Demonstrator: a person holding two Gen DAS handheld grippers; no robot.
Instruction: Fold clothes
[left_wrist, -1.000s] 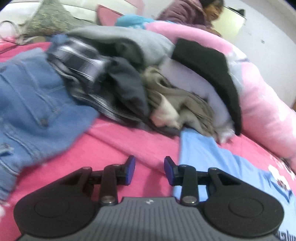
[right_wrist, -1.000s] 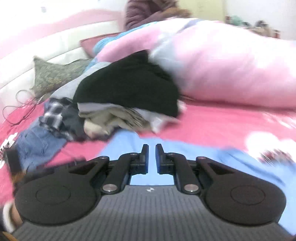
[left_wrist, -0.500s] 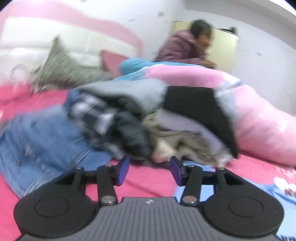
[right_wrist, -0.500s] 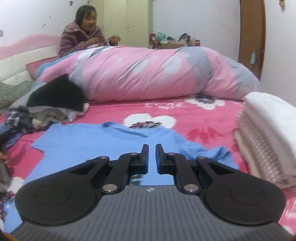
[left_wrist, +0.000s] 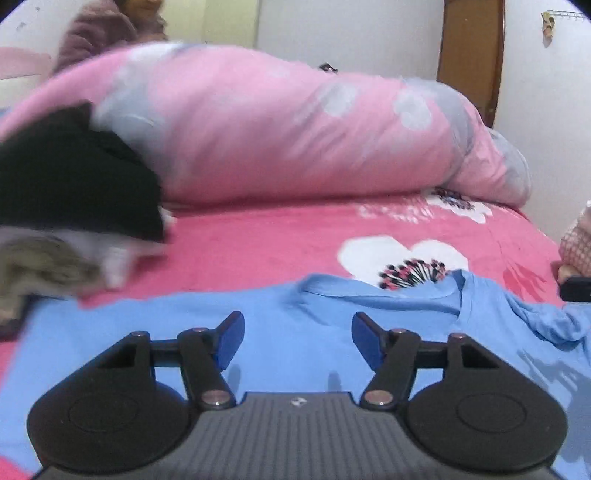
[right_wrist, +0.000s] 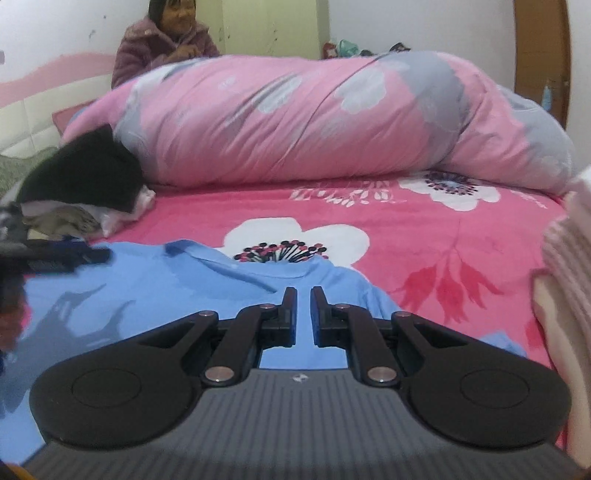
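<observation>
A light blue T-shirt (left_wrist: 295, 317) lies spread flat on the pink flowered bedsheet (left_wrist: 277, 236), collar toward the far side. My left gripper (left_wrist: 297, 336) hovers over the shirt's chest. Its jaws are opening and nothing is between the blue pads. My right gripper (right_wrist: 303, 295) is shut just behind the collar of the T-shirt (right_wrist: 147, 280) and grips no cloth. A dark part of the left gripper (right_wrist: 55, 254) shows at the left edge of the right wrist view.
A heap of unfolded clothes topped by a black garment (right_wrist: 85, 173) lies at the left. A rolled pink duvet (right_wrist: 314, 118) runs along the far side. Folded pink and white items (right_wrist: 565, 258) are stacked at the right. A person (right_wrist: 166, 40) sits behind the duvet.
Both views have swung right, from the clothes heap and jeans to the blue shirt. The left jaws have spread wider. The right jaws have stayed shut.
</observation>
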